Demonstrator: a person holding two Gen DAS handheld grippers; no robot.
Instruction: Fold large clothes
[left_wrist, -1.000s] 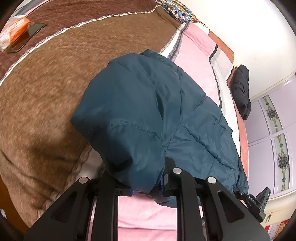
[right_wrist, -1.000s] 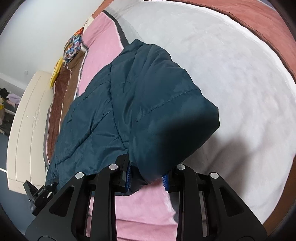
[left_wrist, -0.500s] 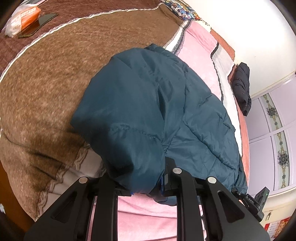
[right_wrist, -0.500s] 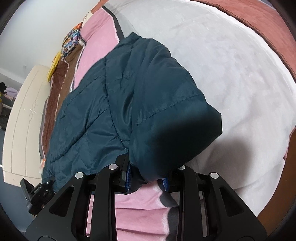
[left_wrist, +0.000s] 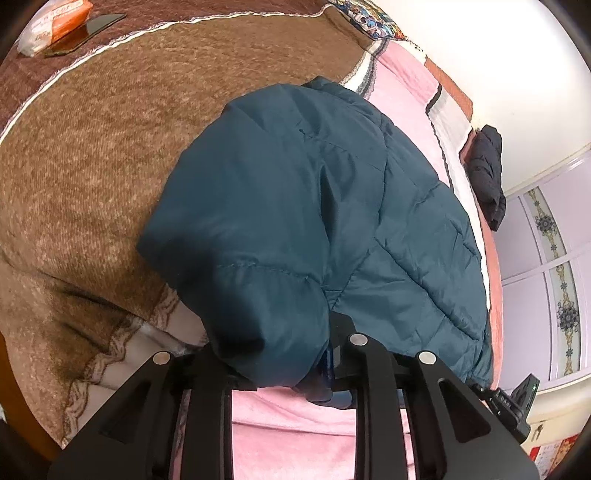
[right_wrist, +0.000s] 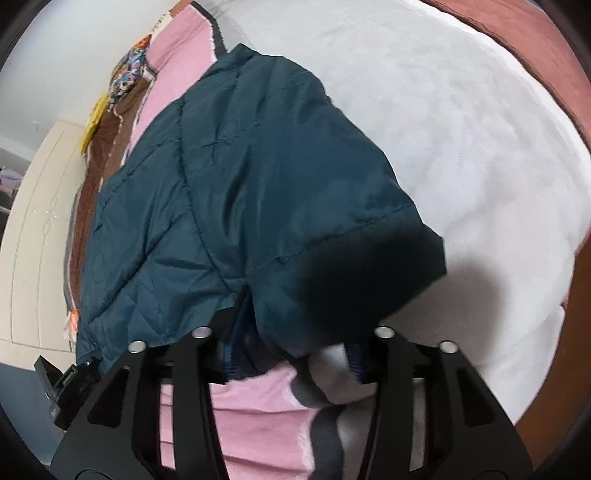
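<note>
The right gripper (right_wrist: 291, 356) had just spread, freeing the teal puffer jacket (right_wrist: 258, 192); the left gripper (left_wrist: 273, 363) still pinched it, so the puffy fold risked springing open unevenly

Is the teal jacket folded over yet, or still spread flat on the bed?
Folded over. The teal jacket shows a doubled layer on top of its quilted body, lying on the bed.
</note>
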